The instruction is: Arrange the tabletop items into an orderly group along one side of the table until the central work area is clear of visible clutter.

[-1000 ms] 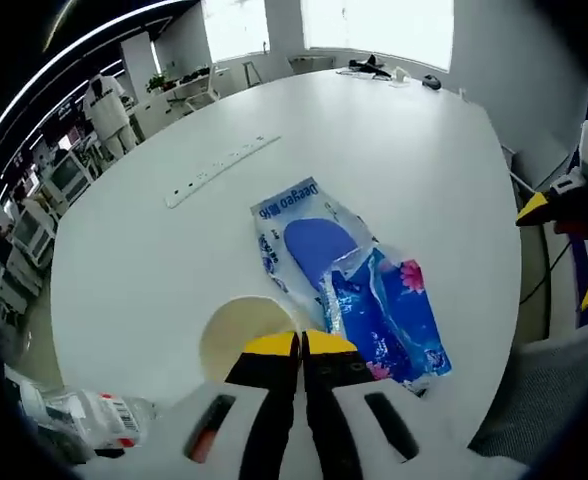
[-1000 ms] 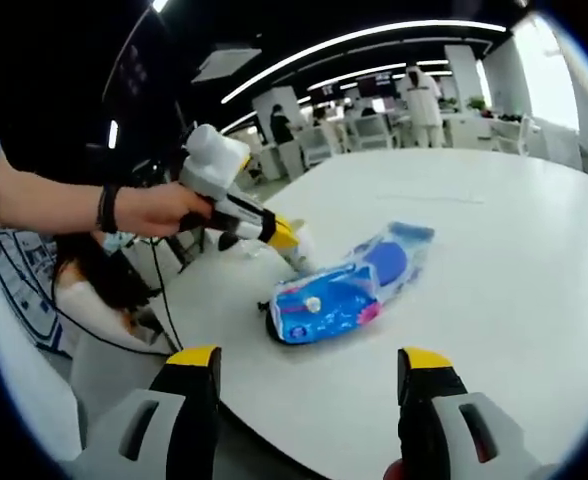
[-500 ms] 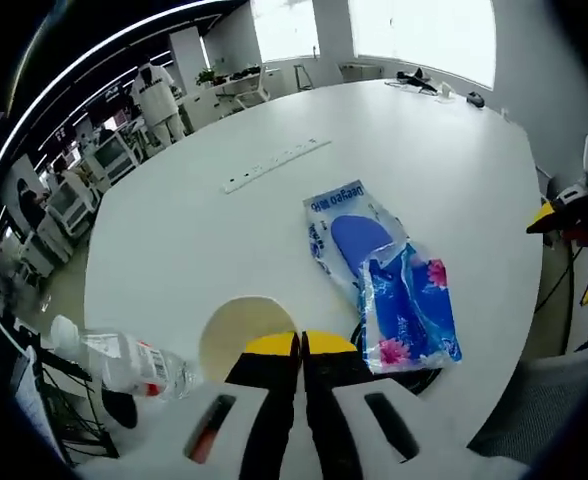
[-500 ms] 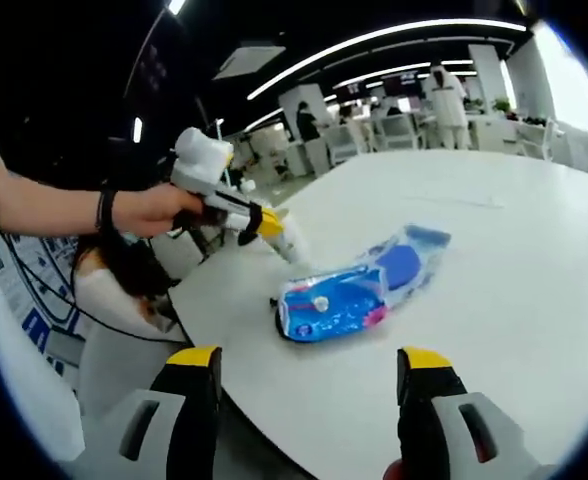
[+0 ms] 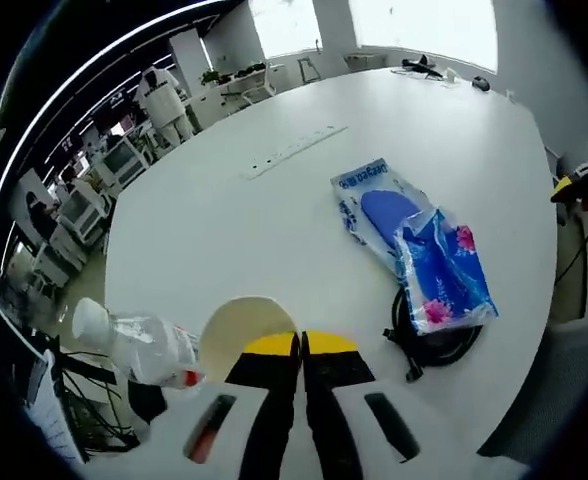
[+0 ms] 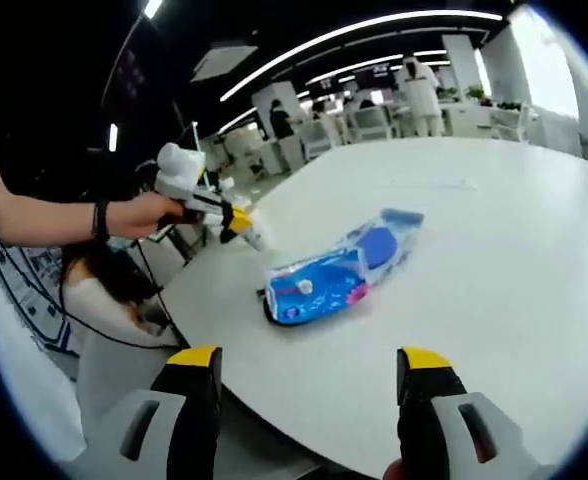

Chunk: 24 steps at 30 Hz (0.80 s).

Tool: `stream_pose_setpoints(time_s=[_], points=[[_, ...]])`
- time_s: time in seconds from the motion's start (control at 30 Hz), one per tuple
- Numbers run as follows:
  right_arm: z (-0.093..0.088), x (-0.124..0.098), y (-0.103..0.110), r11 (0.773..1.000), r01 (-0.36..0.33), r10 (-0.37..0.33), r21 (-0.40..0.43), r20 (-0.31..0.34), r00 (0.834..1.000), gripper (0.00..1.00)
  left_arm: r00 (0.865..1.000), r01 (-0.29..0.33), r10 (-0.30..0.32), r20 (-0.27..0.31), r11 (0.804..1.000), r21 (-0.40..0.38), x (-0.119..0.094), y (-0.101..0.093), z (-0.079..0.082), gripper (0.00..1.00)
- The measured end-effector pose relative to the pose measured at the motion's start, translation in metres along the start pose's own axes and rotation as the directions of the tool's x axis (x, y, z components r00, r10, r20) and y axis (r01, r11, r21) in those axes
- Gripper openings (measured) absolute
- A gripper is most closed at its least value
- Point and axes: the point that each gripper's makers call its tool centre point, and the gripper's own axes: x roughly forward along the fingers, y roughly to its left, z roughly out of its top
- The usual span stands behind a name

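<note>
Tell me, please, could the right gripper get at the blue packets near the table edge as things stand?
Probably yes. The right gripper is open and empty, and bare table lies between its jaws and the blue packets. The left gripper, shut on a bottle, sits off to the side, not in the way.

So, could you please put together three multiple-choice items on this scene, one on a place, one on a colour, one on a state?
1. Where does the black cable lie?
A. Under the blue packs at the table edge
B. Beside the power strip
C. Off the table

2. What colour are the right gripper's jaw tips?
A. Red
B. Yellow
C. Green

3. How do the left gripper's jaws stand?
A. Wide apart
B. Closed together
C. Hidden

Answers: 1 A, the black cable coils under the blue packs near the table edge. 2 B, the right gripper shows yellow tips. 3 B, the left gripper tips meet.
</note>
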Motion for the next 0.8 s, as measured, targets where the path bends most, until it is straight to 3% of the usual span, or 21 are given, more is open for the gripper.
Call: stream_pose_setpoints(time_s=[0.13, 0.5, 0.8], points=[[-0.001, 0.0, 0.001, 1.0, 0.017, -0.017, 0.013, -0.001, 1.0, 0.72, 0.999, -0.015, 0.017, -0.033, 0.999, 0.048, 0.013, 0.011, -0.005, 0.0], [-0.008, -0.001, 0.008, 0.999, 0.036, -0.036, 0.007, -0.031, 0.999, 0.72, 0.999, 0.021, -0.021, -0.049, 1.0, -0.003, 0.028, 0.017, -0.017, 0.0], [-0.008, -0.003, 0.01, 0.999, 0.034, -0.034, -0.006, -0.038, 0.999, 0.72, 0.999, 0.027, -0.027, -0.03, 1.0, -0.013, 0.031, 0.018, -0.011, 0.0]])
